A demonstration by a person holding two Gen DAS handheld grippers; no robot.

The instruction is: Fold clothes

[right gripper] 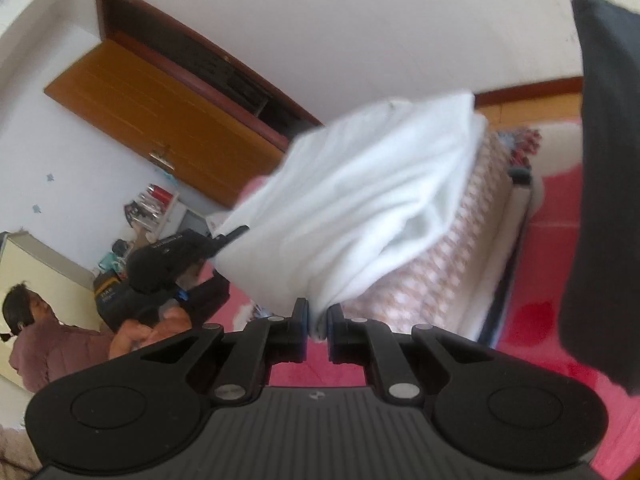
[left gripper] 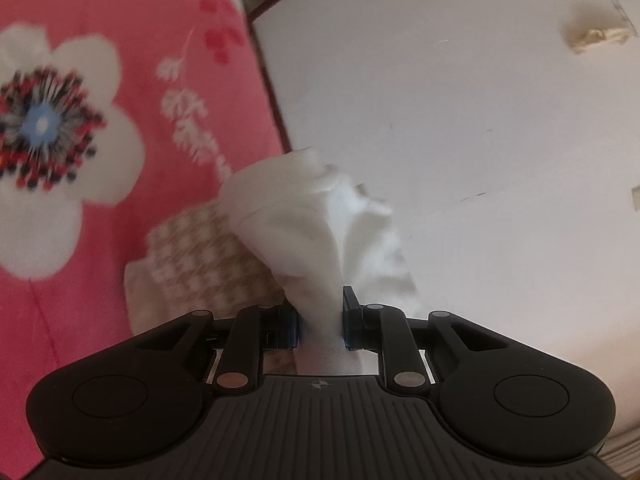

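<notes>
I am holding the white garment (left gripper: 320, 216) up over the bed (left gripper: 100, 80), left hand-held gripper (left gripper: 320, 320) and right hand-held gripper (right gripper: 318, 320) each clamping a bunched corner. Such thin pinches may be slipping free. The wall (left gripper: 440, 120) is crowding close; the bed is offering open room.

A: Ahead of the left gripper (left gripper: 320, 322), the bunched white cloth (left gripper: 316, 216) fills the middle, with beige checked fabric (left gripper: 192, 256) crowding its left.

B: Open room?

A: The pink flowered bedsheet (left gripper: 120, 80) lies bare further left; the plain white wall (left gripper: 460, 120) closes the right.

B: And the right gripper (right gripper: 318, 322)?

A: White cloth blocks straight ahead, a hanging dark garment (right gripper: 600, 200) bars the right edge, and the other black gripper (right gripper: 172, 256) sits at the left.
</notes>
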